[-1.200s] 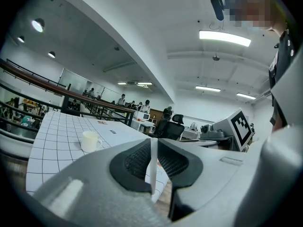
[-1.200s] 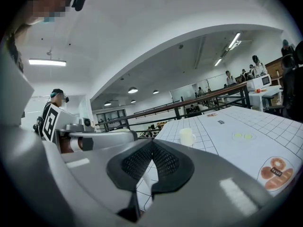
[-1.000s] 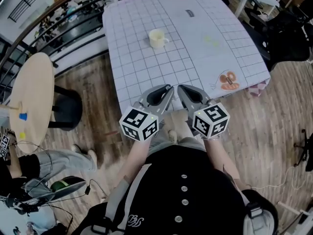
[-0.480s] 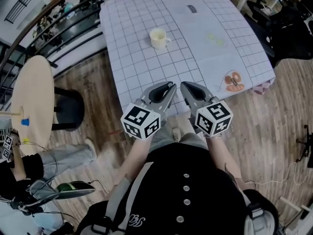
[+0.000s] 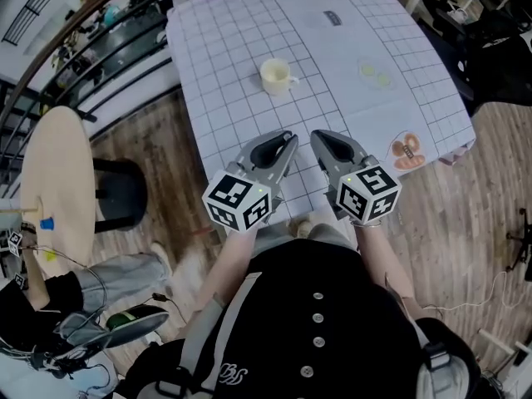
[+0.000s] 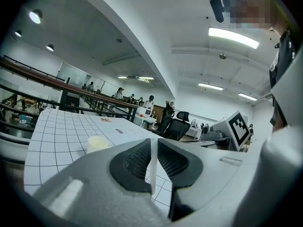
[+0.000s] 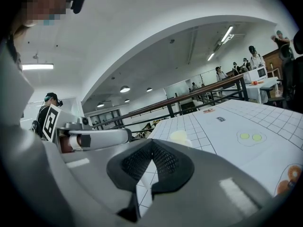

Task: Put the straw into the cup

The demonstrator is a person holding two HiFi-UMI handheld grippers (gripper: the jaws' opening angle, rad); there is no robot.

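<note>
Left gripper (image 5: 288, 141) pinches a thin white straw (image 6: 153, 168) upright, right gripper (image 5: 319, 138) pressed together empty, both short of the cream cup (image 5: 274, 76) on the gridded table (image 5: 223, 41).

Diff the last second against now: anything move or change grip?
The left gripper and right gripper advanced side by side toward the cup. Nothing was taken or released: the left gripper is shut on the straw, the right gripper is shut and empty. The cup sits unmoved on the table.

Wood-plank floor (image 5: 465, 223). Round pale side table (image 5: 58, 181) at left, dark railing (image 5: 116, 44) beyond. Ceiling strip lights (image 6: 234, 37) on.
</note>
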